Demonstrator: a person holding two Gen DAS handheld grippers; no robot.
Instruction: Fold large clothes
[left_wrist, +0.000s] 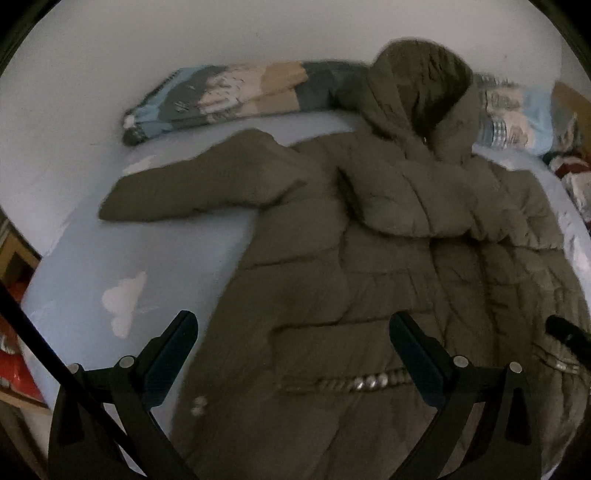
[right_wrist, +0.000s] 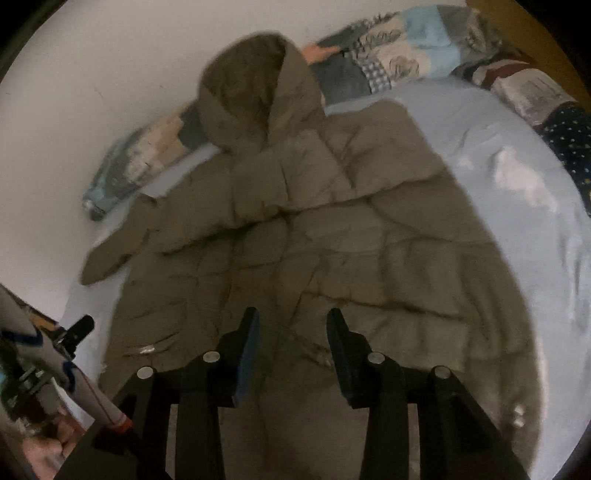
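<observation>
- Coat (left_wrist: 369, 258): an olive quilted puffer with a hood (left_wrist: 417, 85), spread across the middle of the left wrist view on a pale blue bed sheet (left_wrist: 147, 258).
- One sleeve (left_wrist: 192, 184) stretches toward the left of that frame; the other sleeve (right_wrist: 369, 155) lies folded across the chest in the right wrist view.
- The hood rests against a patterned pillow (left_wrist: 229, 92) at the top, by the white wall (left_wrist: 147, 44).
- Left hand-held gripper (left_wrist: 293, 354), lower frame: jaws spread wide above the coat's hem, gripping nothing.
- Right hand-held gripper (right_wrist: 291, 347), lower centre: jaws partly apart, released, with only coat fabric visible below the gap.
</observation>
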